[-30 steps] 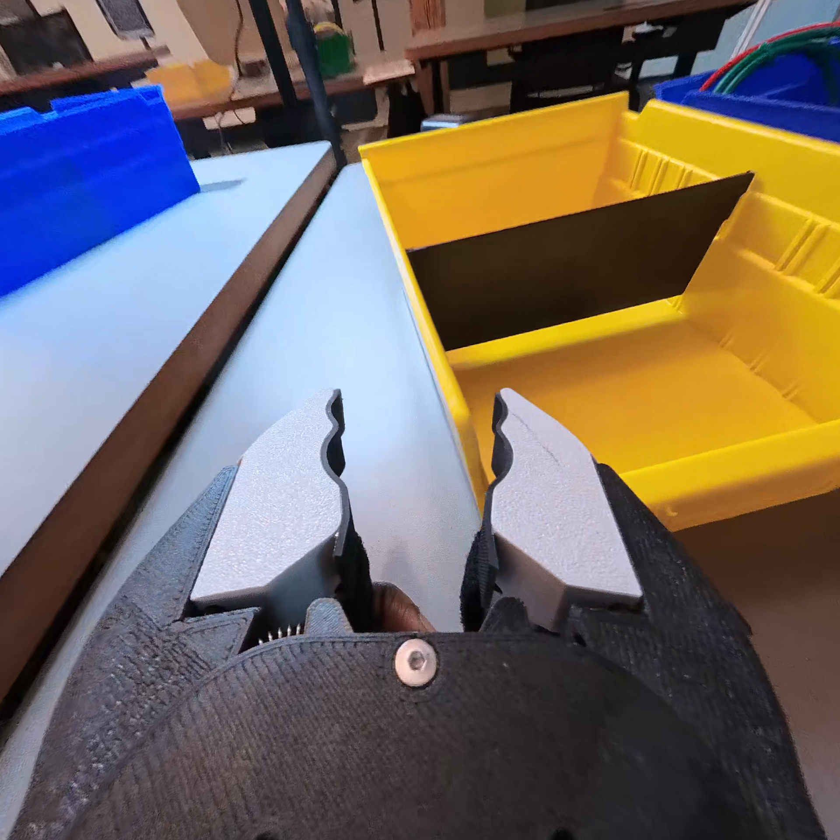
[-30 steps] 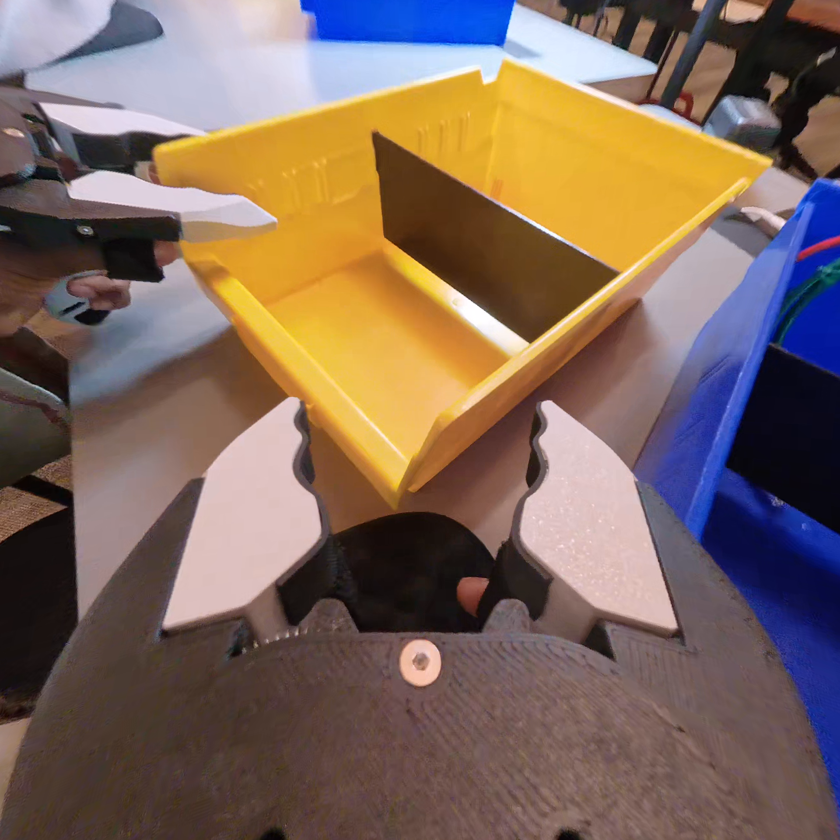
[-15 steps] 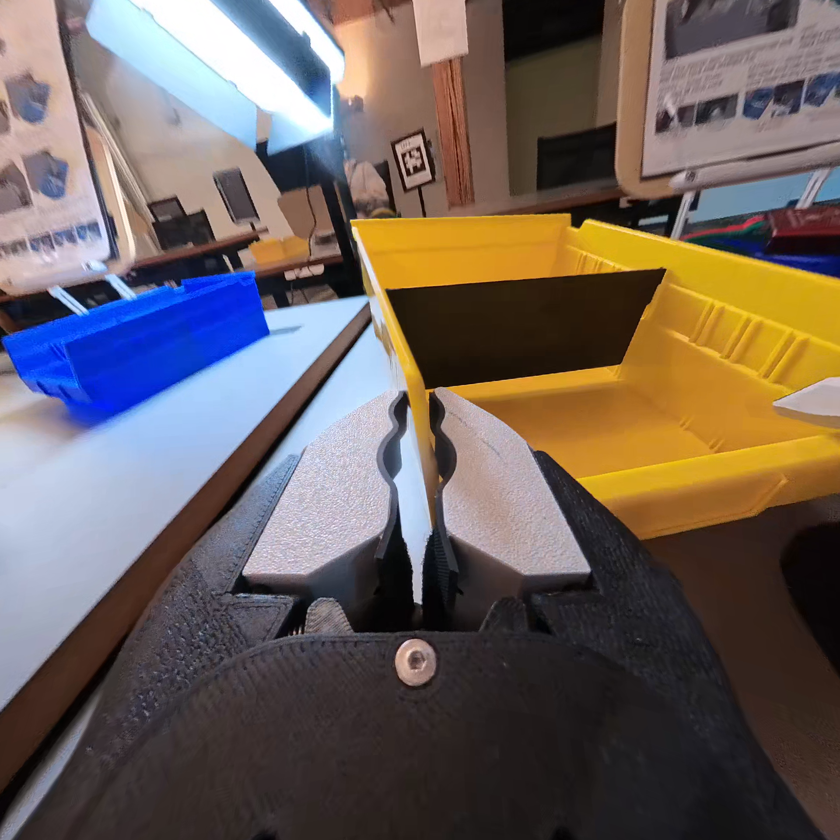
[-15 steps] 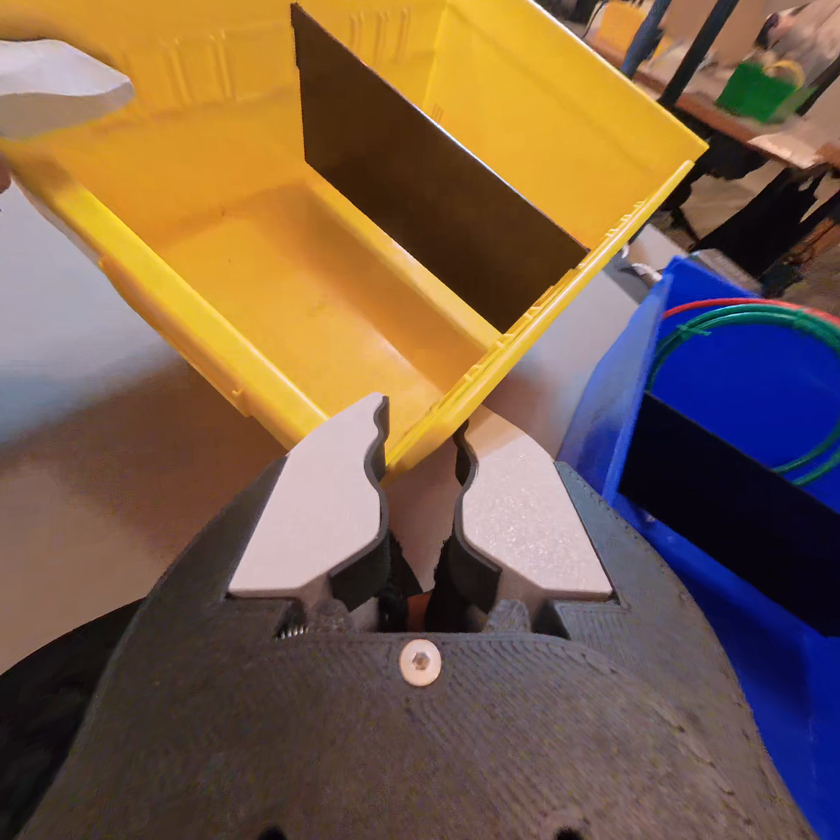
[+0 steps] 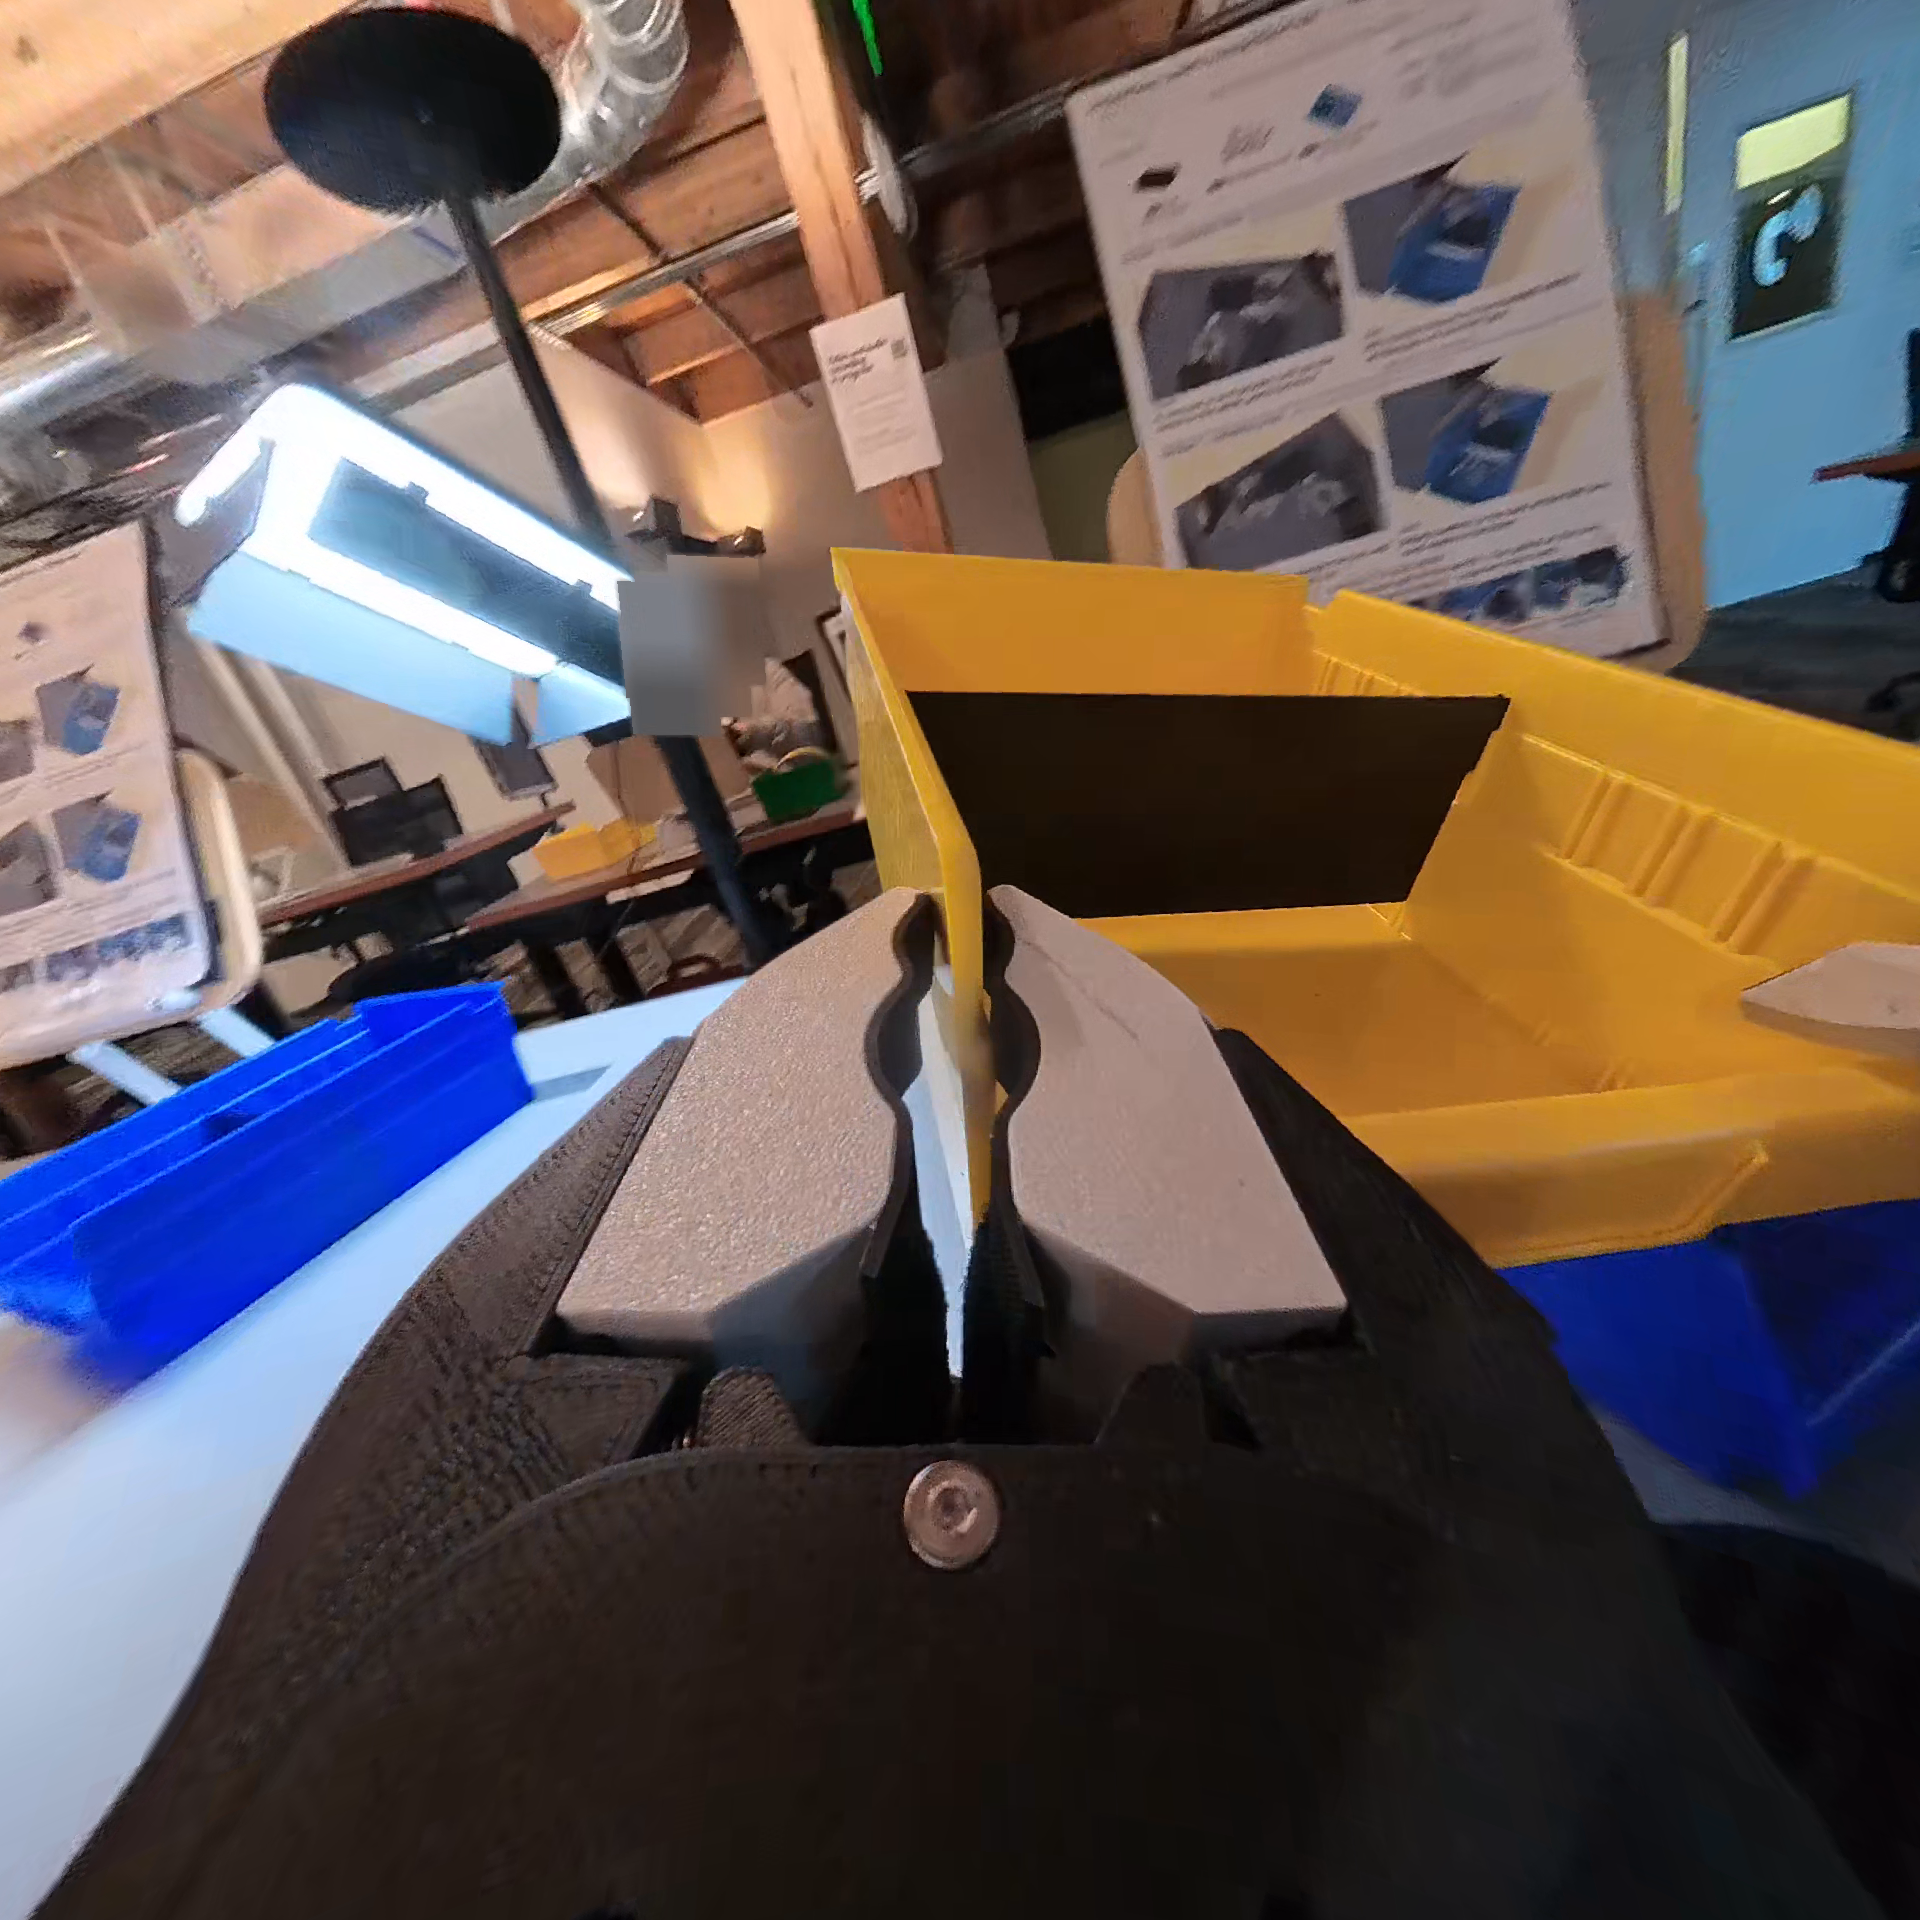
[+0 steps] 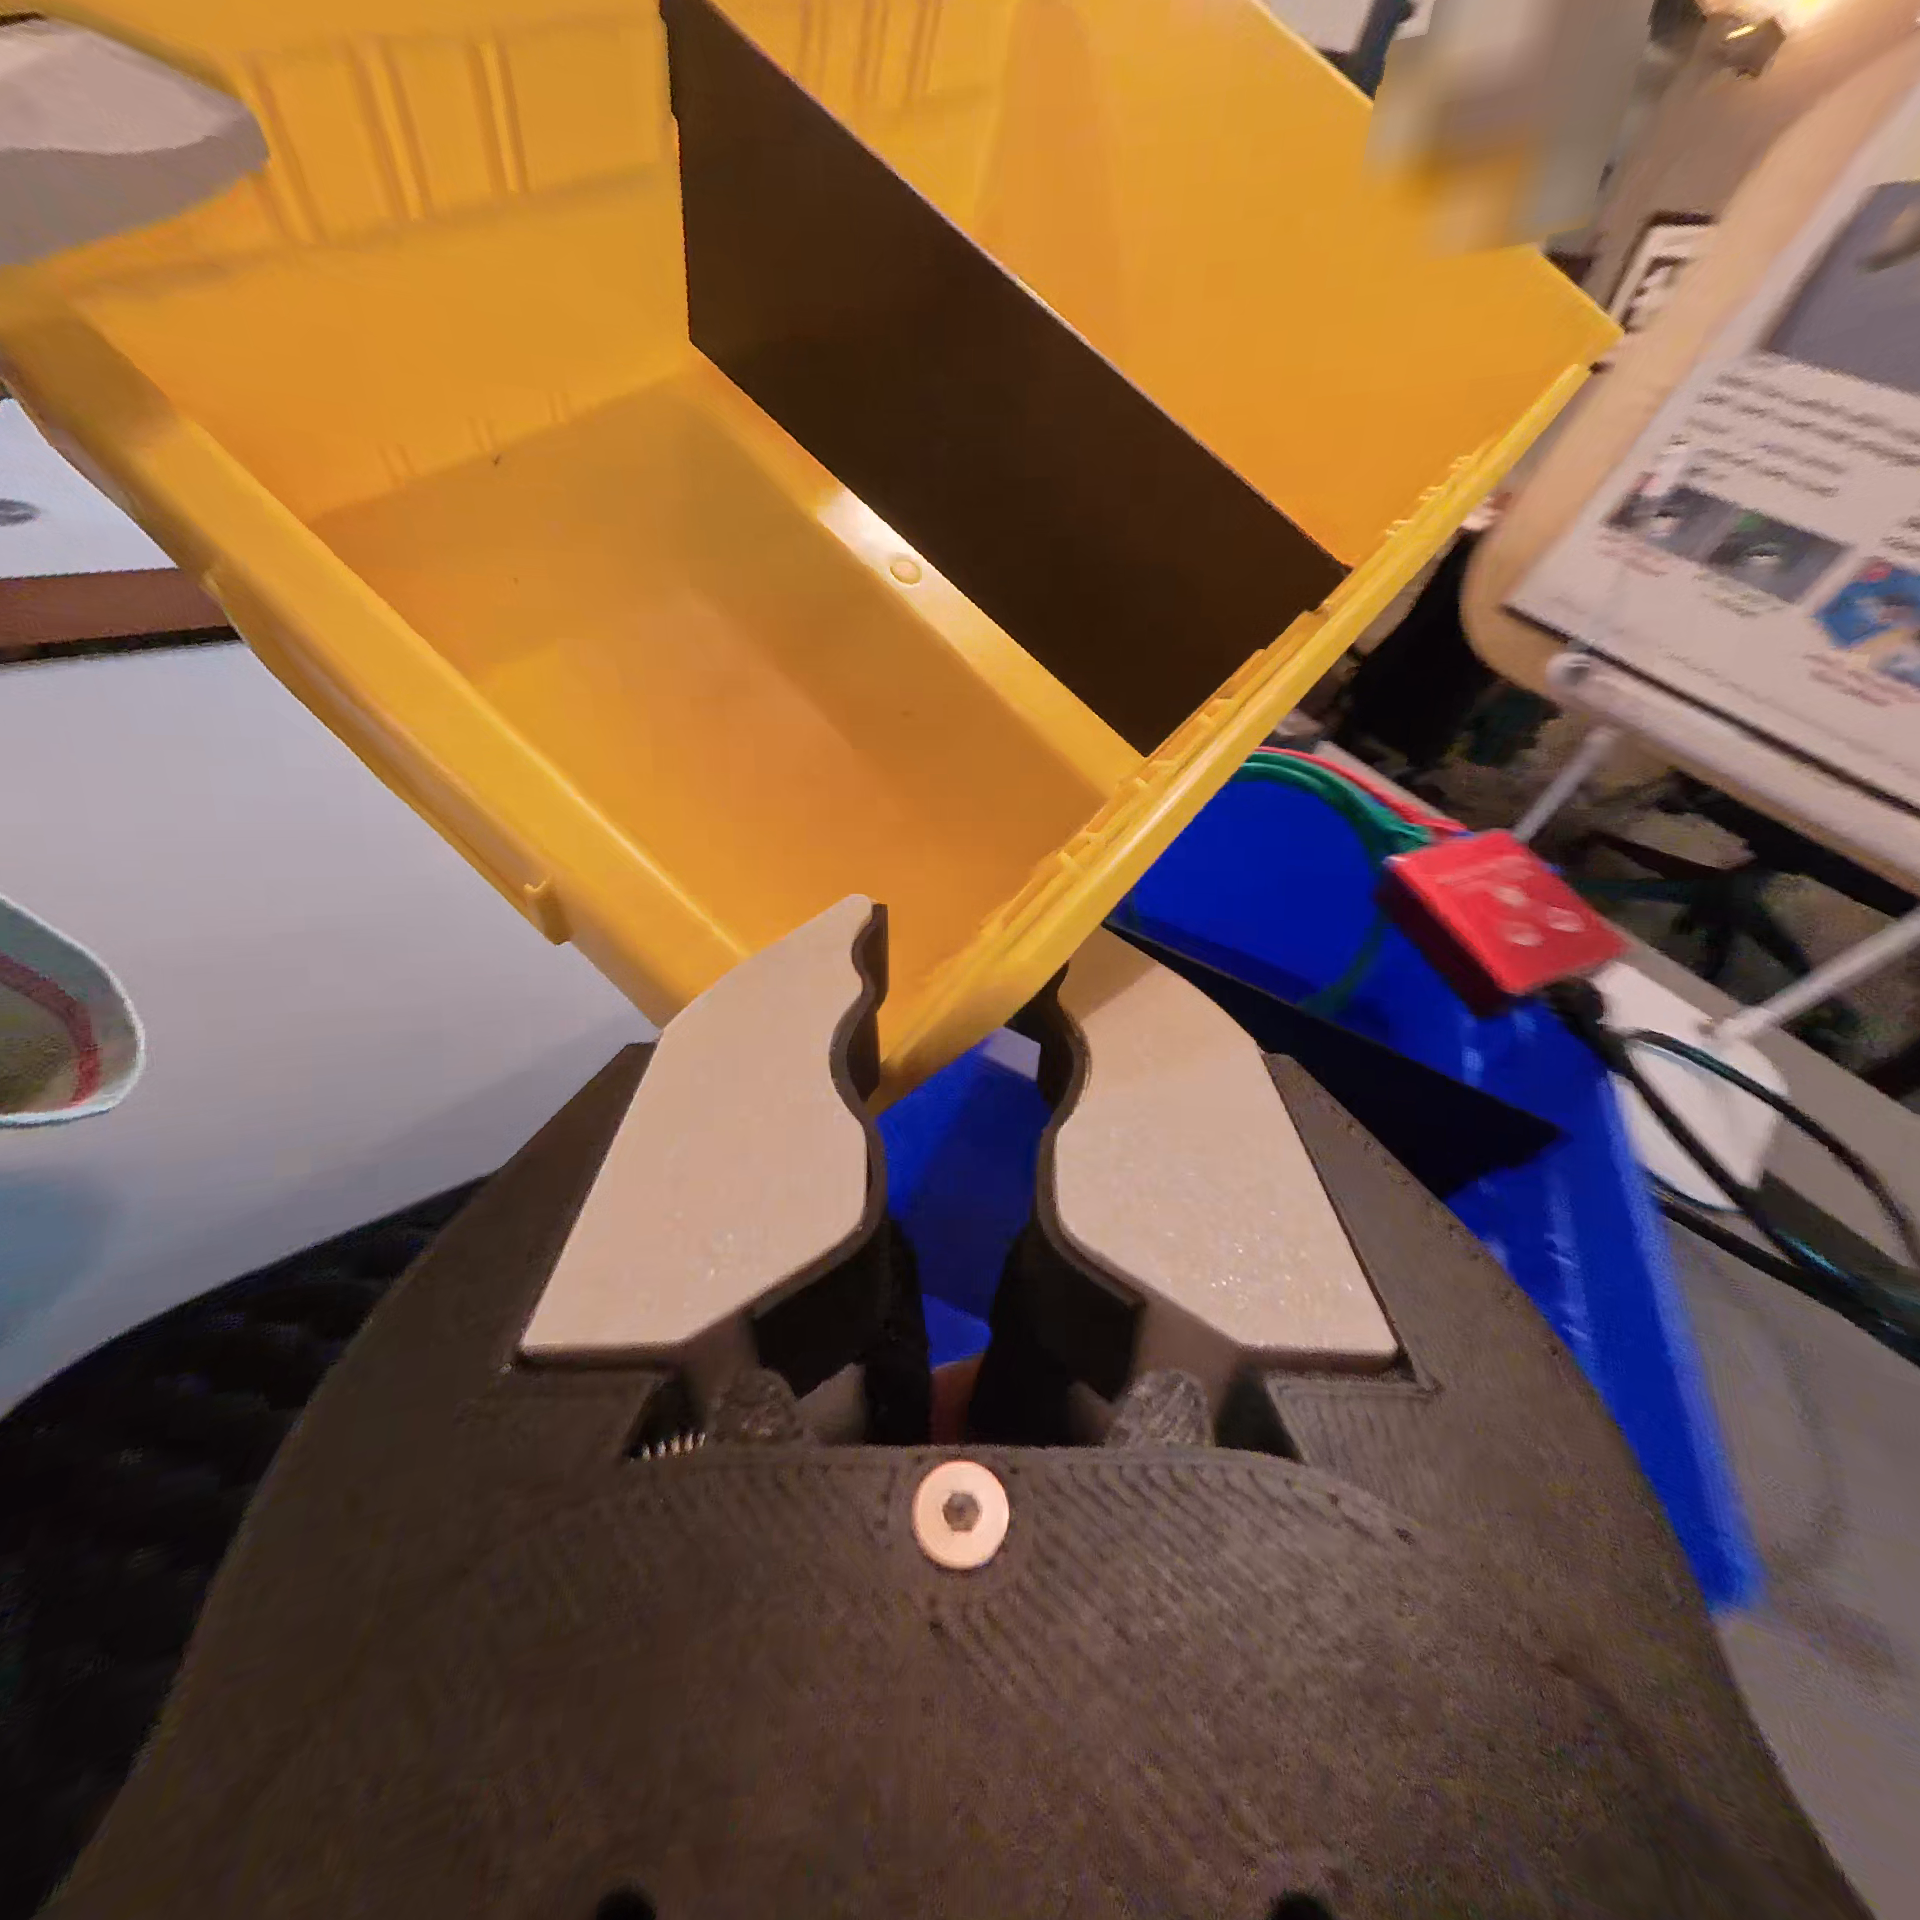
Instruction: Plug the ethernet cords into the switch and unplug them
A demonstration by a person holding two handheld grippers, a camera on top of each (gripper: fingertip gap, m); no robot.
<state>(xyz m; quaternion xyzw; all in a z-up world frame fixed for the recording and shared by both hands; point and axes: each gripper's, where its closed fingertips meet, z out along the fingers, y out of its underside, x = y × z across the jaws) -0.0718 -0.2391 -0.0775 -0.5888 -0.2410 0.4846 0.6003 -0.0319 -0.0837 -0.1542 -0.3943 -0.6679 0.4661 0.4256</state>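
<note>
the left gripper (image 5: 961,935) is clamped on the side wall of an empty yellow plastic bin (image 5: 1455,1049) with a black divider (image 5: 1195,800); the right gripper (image 6: 966,987) pinches its opposite front corner, holding it above the pale surface (image 6: 260,883). beneath it, a blue plastic bin (image 6: 1558,1195) holds coiled green and red ethernet cords (image 6: 1320,790) beside a red switch (image 6: 1496,914).
</note>
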